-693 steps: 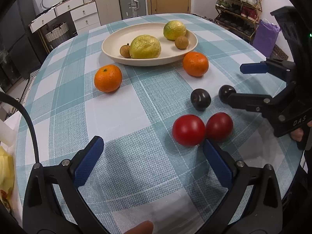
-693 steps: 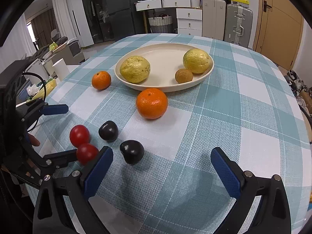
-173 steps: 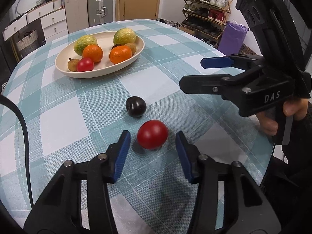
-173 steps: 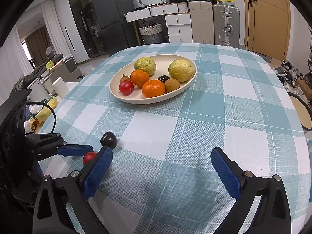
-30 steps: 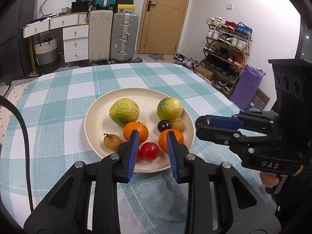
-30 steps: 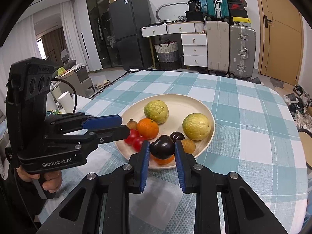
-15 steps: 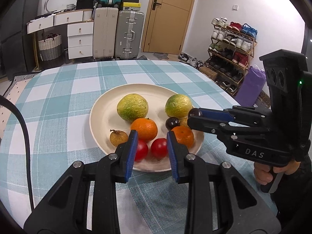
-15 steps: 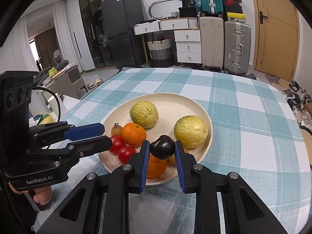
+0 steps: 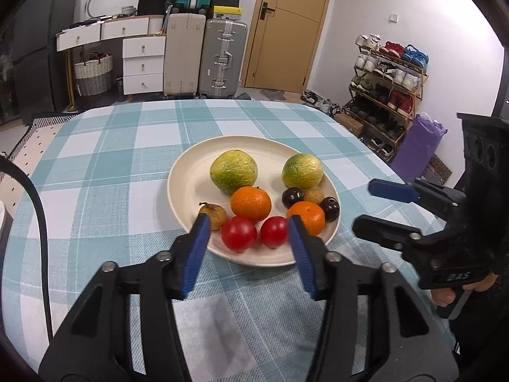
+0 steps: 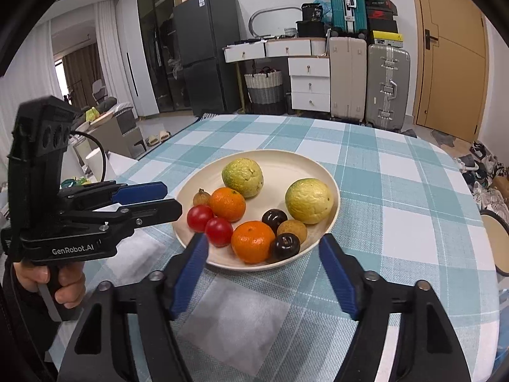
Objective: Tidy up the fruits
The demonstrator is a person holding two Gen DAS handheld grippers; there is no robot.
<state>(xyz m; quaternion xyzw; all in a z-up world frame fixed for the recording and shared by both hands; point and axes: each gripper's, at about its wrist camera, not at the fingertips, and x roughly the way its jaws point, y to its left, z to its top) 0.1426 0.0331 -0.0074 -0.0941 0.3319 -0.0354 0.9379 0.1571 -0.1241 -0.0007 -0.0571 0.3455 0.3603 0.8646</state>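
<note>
both jaws have just been opening: the left gripper lets a red tomato rest on the plate, the right gripper a dark plum, each lying free between parted fingers.

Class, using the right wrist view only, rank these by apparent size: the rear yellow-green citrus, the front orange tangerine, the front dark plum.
1. Rear yellow-green citrus, largest.
2. Front orange tangerine; it sits nearer the camera, so the gap may be understated.
3. Front dark plum, clearly smallest, right beside the tangerine.
</note>
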